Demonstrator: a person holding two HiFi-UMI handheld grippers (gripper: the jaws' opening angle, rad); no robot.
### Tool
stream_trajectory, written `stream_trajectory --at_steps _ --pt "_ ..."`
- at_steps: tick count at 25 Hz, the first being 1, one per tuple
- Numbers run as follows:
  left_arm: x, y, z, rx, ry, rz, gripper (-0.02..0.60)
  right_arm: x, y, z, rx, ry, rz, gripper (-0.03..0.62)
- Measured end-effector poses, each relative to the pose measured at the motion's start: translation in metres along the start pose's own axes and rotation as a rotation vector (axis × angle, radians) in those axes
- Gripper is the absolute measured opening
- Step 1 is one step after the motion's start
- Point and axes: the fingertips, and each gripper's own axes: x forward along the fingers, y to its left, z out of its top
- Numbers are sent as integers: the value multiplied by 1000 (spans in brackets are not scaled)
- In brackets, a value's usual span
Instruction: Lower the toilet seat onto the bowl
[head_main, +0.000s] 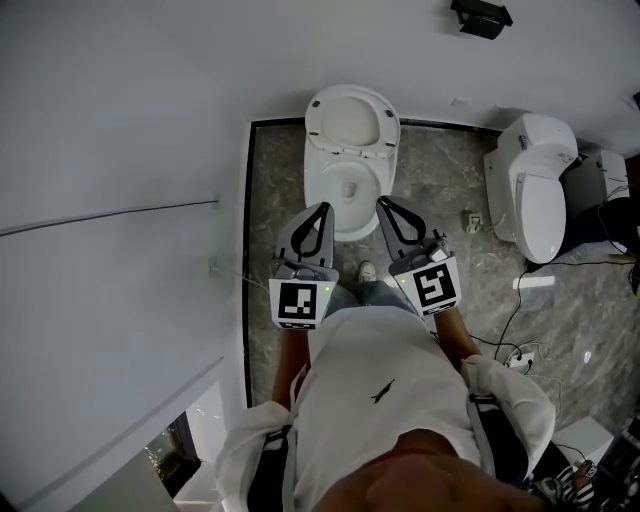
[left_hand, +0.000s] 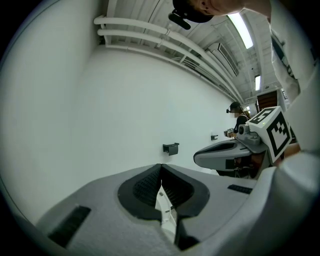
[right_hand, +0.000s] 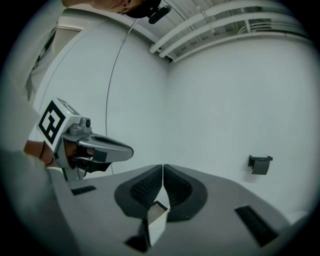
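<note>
The white ceramic toilet (head_main: 350, 160) stands at the far edge of the grey marble-patterned floor (head_main: 275, 200), close to its far left corner and against the plain white wall (head_main: 120, 120). Its white oval plastic toilet seat (head_main: 352, 118) is upright and leans back toward the wall, so the bowl (head_main: 318, 185) below is uncovered — the lowering is not yet done.

The person stands directly before the bowl. The left hand-held gripper (head_main: 322, 210) and the right hand-held gripper (head_main: 385, 204) point forward side by side, with a gap between them. In the head view their tips lie over the near rim of the bowl; as far as I can judge, neither touches the toilet. Both are fully closed and hold nothing. In each gripper view the two ribbed black pads (right_hand: 144, 187) meet along one line, and ahead there is only bare wall and a small black bracket (right_hand: 260, 163).

I think they are kept shut because the seat needs no pinch — closed tips can press on its top rim and tip it forward. The next move probably calls for a reach up to that rim, then a slow guiding down, otherwise the seat may fall hard on the bowl. A second white toilet (head_main: 535, 185), lid down, stands well apart toward the right edge of the floor and has no part here.
</note>
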Motion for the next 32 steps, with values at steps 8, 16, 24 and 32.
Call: stream_trajectory --at_steps 8,16,24,32 --pt "20 21 -3 5 2 -28 26 26 -9 -6 20 20 -23 31" --pt "58 48 -19 -5 3 -139 26 66 -22 -10 33 31 -109 31" --pt "96 81 -30 -19 9 -259 26 107 -39 -23 68 84 -205 31" --pt "126 109 -48 -50 33 -352 26 143 -51 -41 95 139 -274 31"
